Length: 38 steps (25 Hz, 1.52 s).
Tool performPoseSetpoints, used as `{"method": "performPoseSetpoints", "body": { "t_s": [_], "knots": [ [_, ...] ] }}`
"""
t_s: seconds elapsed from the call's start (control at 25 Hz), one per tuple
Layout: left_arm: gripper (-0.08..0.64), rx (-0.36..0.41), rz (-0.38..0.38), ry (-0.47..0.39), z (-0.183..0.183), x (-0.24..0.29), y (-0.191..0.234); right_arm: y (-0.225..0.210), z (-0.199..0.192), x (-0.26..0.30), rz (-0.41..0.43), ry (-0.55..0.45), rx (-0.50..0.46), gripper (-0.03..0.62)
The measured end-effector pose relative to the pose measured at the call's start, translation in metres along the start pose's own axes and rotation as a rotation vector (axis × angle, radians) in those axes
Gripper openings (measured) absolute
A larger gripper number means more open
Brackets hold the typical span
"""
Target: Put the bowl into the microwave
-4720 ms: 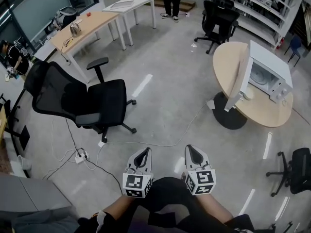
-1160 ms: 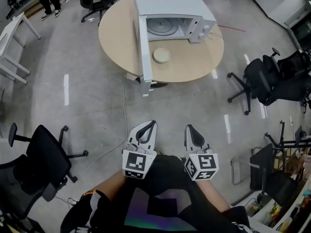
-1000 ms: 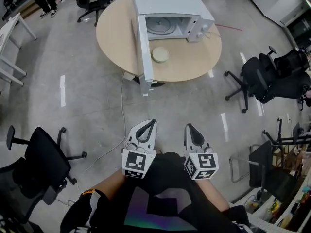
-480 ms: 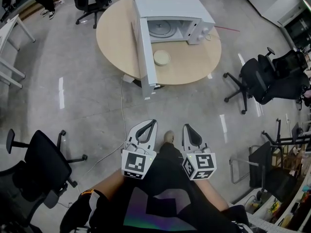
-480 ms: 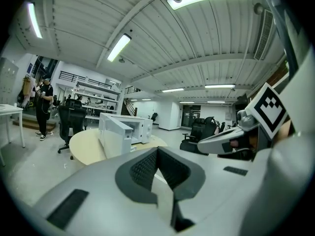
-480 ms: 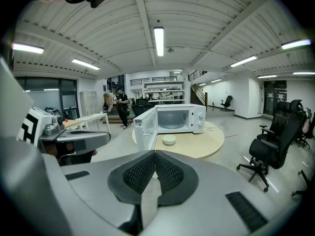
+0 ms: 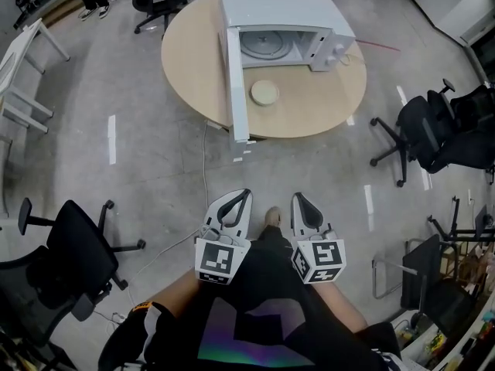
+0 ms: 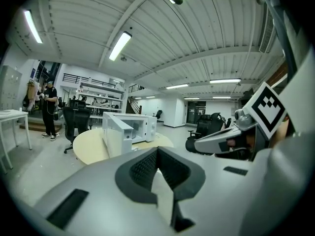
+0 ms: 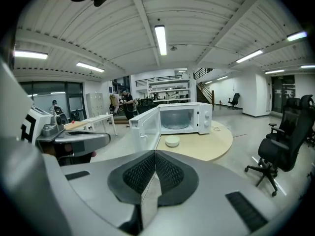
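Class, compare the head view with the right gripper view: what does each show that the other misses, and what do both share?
Only the head view shows the person's shoe, the cable lying on the floor and the black chair at lower left. Only the right gripper view shows the ceiling lights, the staircase and the right gripper close up, its jaws pressed together with nothing between them. Both show the microwave with its door open and the bowl resting on the round table in front of it, not yet inside.
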State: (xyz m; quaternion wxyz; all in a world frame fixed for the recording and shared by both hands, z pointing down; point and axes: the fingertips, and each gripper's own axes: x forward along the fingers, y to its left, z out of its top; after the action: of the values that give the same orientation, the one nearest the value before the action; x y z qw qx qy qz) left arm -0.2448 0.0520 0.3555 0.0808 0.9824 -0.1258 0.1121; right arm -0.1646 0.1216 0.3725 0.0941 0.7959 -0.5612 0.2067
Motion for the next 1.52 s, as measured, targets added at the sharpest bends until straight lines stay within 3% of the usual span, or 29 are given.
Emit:
{"method": "performPoseSetpoints", "body": {
  "t_s": [0.6,1.08,1.52],
  "knots": [
    [0.044,0.042,0.010,0.056,0.002,0.062,-0.041,-0.072,-0.001,0.007,0.025,-0.005,0.054,0.017],
    [0.044,0.120,0.015,0.101,0.013,0.120,-0.067,-0.139,0.005,0.012,0.018,-0.032,0.102,0.017],
    [0.044,0.093,0.080,0.068,0.025,0.154,-0.076,-0.177,0.022,0.028,0.074,-0.067,0.090,0.015]
  ]
}}
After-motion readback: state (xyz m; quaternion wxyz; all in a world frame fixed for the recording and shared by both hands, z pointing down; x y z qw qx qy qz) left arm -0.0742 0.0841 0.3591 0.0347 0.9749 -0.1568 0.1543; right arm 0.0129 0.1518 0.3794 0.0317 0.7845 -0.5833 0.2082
